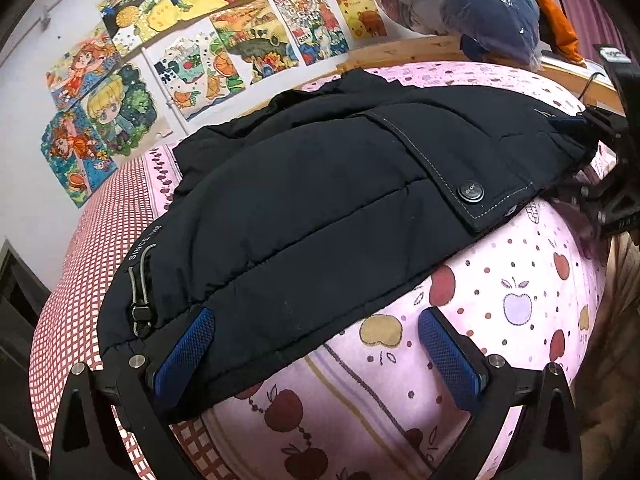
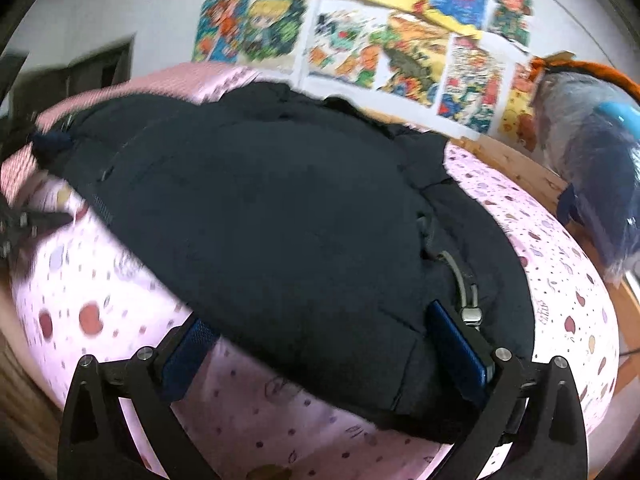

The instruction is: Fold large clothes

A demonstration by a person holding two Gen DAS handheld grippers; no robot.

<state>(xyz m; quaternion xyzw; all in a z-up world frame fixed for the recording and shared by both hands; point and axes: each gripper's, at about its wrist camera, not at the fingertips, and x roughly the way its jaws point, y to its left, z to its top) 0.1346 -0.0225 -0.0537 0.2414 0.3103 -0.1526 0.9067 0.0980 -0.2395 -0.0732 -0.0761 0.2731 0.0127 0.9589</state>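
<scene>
Padded black jacket (image 1: pixel 320 200) lies folded and puffy on the pink sheet (image 1: pixel 500 320), both hand-held grippers' jaws apart.

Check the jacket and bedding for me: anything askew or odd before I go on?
Nothing damaged. The black padded jacket lies bunched and crooked across the pink apple-print bedding, and one snap-button pocket flap hangs over its edge. A toggle cord sits right beside the right tool's finger.
</scene>
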